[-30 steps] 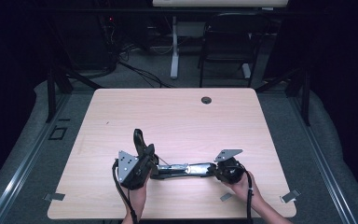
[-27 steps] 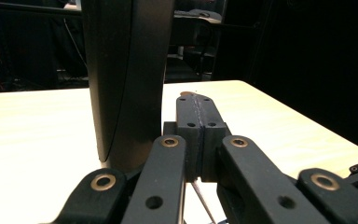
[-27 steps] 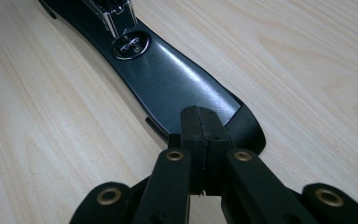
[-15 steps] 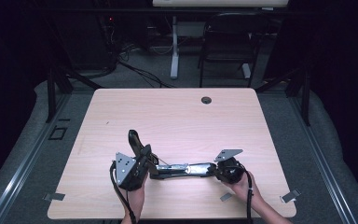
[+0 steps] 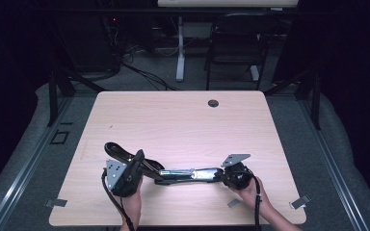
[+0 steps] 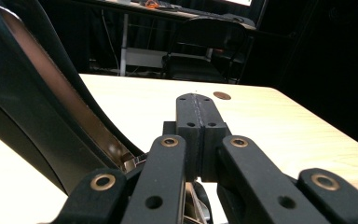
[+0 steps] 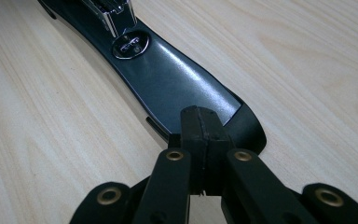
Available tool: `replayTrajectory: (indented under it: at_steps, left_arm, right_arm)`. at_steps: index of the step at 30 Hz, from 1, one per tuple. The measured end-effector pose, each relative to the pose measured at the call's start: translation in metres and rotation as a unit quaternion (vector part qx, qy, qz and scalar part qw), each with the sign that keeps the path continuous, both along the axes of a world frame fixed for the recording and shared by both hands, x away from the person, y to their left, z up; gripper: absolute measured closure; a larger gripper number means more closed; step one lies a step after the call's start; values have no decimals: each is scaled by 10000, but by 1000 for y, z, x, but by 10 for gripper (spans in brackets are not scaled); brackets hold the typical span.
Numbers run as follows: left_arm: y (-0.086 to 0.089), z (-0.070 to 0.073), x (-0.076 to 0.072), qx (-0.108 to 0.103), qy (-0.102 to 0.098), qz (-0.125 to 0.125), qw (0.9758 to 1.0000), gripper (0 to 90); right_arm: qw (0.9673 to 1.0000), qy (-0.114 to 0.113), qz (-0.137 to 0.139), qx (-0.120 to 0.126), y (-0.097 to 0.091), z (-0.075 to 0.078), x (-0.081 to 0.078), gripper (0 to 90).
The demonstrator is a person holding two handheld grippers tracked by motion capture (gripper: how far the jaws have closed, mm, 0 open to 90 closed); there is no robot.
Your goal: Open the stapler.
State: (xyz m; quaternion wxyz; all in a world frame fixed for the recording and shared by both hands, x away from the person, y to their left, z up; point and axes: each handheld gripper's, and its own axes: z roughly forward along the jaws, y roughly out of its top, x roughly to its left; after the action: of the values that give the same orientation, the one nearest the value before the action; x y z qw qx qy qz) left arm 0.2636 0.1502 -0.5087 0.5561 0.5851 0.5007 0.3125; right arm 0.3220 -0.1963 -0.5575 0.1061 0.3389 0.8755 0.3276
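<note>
Lying opened out flat on the wooden table (image 5: 183, 120), a black stapler (image 5: 173, 173) stretches between the two grippers near the table's near edge. Its base runs toward the right gripper (image 5: 220, 174), whose jaws are pressed fully together with nothing between them; in the right gripper view those closed tips (image 7: 200, 122) sit right at the rounded black end of the stapler base (image 7: 168, 79), pressing down on it or just above it, with the chrome anvil plate (image 7: 130, 44) farther ahead of them. The stapler's top arm (image 5: 120, 151) is swung up and back, angling away past the left gripper (image 5: 142, 166). In the left gripper view that raised arm (image 6: 42, 121), black with a bright metal channel along its inner side, stands just to the left of the jaws, which are likewise closed tight on each other (image 6: 198, 112) and grip nothing; whether the gripper's side touches the arm cannot be told. Each gripper is held by one of the person's hands, the left hand (image 5: 132, 204) and the right hand (image 5: 253, 195), coming in from the near edge. Well beyond both grippers, a round cable grommet (image 5: 213, 103) sits in the far part of the tabletop.
</note>
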Motion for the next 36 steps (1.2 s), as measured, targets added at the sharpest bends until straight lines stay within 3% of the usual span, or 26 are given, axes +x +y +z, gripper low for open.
replayTrajectory:
  at_steps: [12,17,19,22,25,28,29,30,32,33,34,36]
  left_arm:
    - [-1,3,0,15,-1,-6,10000,881]
    - [-5,10,0,127,-75,-127,9998,855]
    - [-9,14,1,174,-97,-242,9995,824]
    - [-17,20,10,353,141,-723,9967,730]
    - [-28,26,25,581,620,-1323,9876,672]
    - [-43,35,41,835,1029,-1814,9744,594]
    - [-49,37,47,939,1136,-1985,9690,563]
    - [-55,40,52,1007,1222,-2067,9655,528]
    - [-65,45,61,1179,1436,-2316,9549,475]
    - [-70,47,66,1213,1495,-2368,9523,430]
    - [-75,49,70,1313,1568,-2464,9473,413]
    - [-83,54,77,1437,1644,-2611,9403,367]
  right_arm:
    - [10000,34,17,36,-1,0,1,899]
    - [10000,43,-20,30,-1,0,1,887]
    - [10000,59,-26,5,-1,1,2,881]
    - [10000,73,-26,11,-1,1,2,873]
    - [9999,91,-37,35,-2,1,2,871]
    - [9999,102,-19,50,-3,1,2,869]
    - [10000,88,-18,34,-2,1,2,868]
    - [10000,88,-13,34,-2,1,2,866]
    - [9999,107,11,25,-3,1,2,862]
    - [9999,113,23,-13,-3,2,2,861]
    - [9999,119,21,-23,-3,2,2,856]
    - [9999,166,39,-14,-3,2,3,843]
